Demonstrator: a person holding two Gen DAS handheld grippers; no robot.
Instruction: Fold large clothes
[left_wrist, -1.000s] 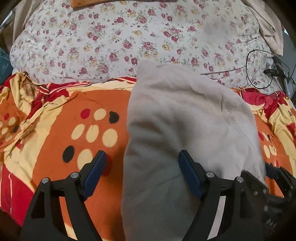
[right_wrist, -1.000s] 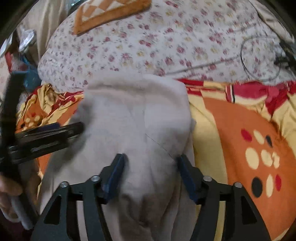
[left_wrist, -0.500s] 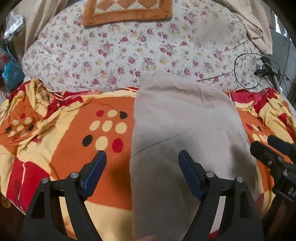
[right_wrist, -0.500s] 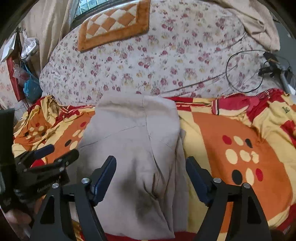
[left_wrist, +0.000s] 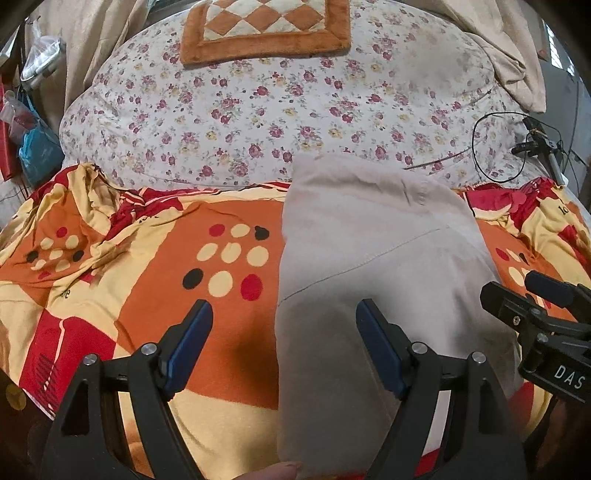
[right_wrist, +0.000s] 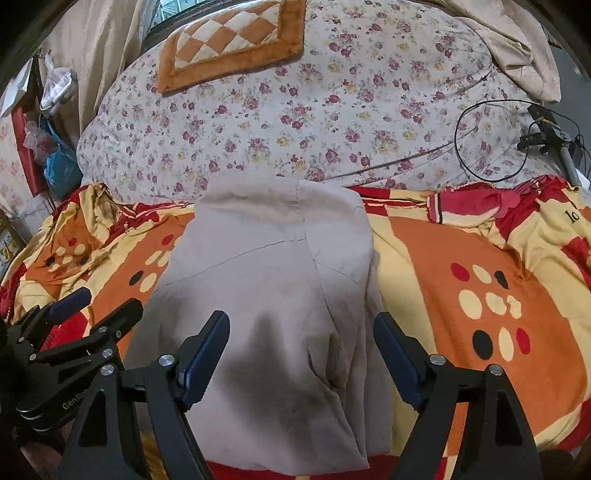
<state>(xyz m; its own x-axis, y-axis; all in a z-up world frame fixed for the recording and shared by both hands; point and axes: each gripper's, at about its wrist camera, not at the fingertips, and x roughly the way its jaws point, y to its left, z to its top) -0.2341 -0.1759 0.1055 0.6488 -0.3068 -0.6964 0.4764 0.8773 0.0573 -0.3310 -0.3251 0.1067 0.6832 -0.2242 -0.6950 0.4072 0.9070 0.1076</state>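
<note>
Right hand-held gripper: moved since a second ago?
Yes. The right hand-held gripper pulled back and up from the beige garment: the checkered mat and the garment's near edge have come into its view. Its jaws stand open, off the cloth.

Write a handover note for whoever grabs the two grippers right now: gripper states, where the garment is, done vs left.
Left gripper: open, empty, above the garment's left edge.
Right gripper: open, empty, above the garment's near end.
Beige garment: folded into a long strip on the orange patterned blanket, far end reaching the floral bedding. Neither gripper touches it.
Done: folded lengthwise, lying flat.
Left: likely one or more crosswise folds, near end up toward the far end, then tidy the right edge where a lower layer shows.
</note>
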